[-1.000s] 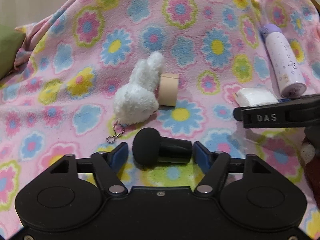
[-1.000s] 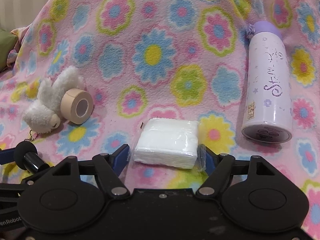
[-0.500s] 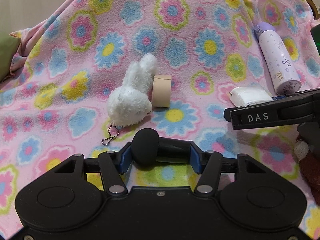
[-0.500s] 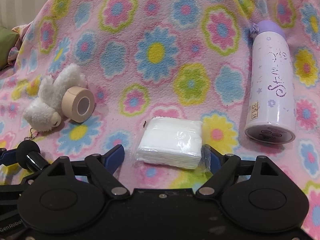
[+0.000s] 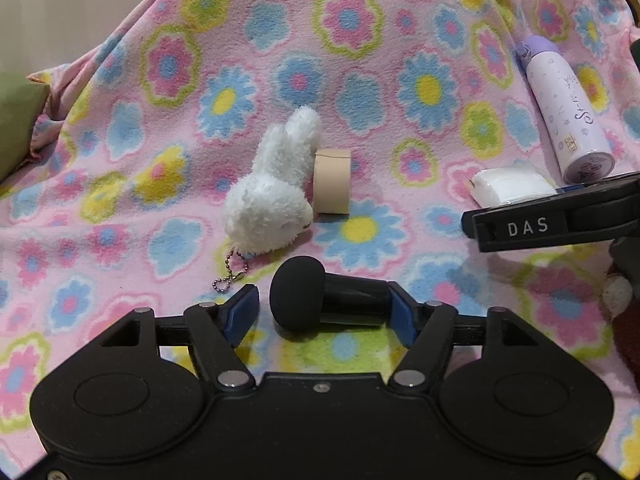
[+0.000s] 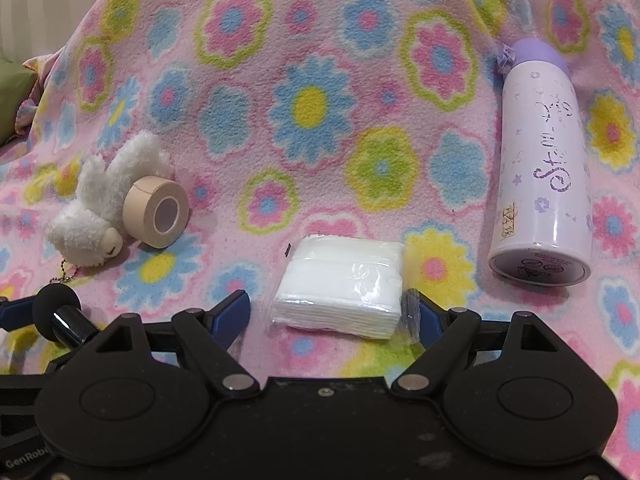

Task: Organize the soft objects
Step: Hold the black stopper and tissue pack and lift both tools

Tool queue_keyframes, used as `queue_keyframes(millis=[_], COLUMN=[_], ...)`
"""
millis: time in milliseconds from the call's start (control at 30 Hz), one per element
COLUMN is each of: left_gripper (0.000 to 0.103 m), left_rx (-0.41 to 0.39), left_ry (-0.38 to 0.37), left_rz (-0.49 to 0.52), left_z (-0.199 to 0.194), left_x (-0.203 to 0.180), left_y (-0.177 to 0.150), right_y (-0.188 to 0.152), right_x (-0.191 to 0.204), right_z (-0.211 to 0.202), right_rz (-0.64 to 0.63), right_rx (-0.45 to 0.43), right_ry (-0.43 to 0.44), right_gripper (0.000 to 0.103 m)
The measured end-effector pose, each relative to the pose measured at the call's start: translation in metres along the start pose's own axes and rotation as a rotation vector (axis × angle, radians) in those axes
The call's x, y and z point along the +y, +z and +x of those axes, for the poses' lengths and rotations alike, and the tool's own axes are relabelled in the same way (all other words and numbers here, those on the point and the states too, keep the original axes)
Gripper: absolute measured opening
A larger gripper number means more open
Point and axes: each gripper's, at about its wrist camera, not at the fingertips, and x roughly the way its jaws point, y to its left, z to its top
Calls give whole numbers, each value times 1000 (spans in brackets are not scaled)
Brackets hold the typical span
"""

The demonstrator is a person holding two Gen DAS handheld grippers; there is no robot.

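Black foam mic (image 5: 298, 298) lies on the blanket (image 5: 360, 80) between the left gripper (image 5: 324, 310)'s blue pads; half a second back they pinched it, now the jaws are opening, the left pad clear of the foam, the right pad at its stem. Right gripper (image 6: 330, 312) brackets the white tissue pack (image 6: 340, 284); its jaws are closing, left pad still off it, right pad at the wrapper's edge. "DAS" is printed on that gripper's side. Farther off, a fluffy white bunny (image 5: 276, 196) with a ball chain touches a beige tape roll (image 5: 332, 182). Farthest, a lilac bottle (image 6: 544, 168) lies down, script partly legible as "St"
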Motion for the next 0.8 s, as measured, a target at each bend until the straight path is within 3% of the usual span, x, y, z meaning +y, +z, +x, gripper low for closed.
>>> queue_keyframes(millis=[167, 800], left_gripper=[64, 64], left_rx=[-1, -18], left_ry=[3, 37], left_rz=[6, 88], left_z=[0, -1], left_x=[0, -11], left_y=[0, -2], right_y=[-1, -2], right_x=[-1, -1], right_z=[-2, -2], right_rz=[13, 24], right_rx=[-9, -16], right_ry=[-17, -20], right_gripper=[72, 72])
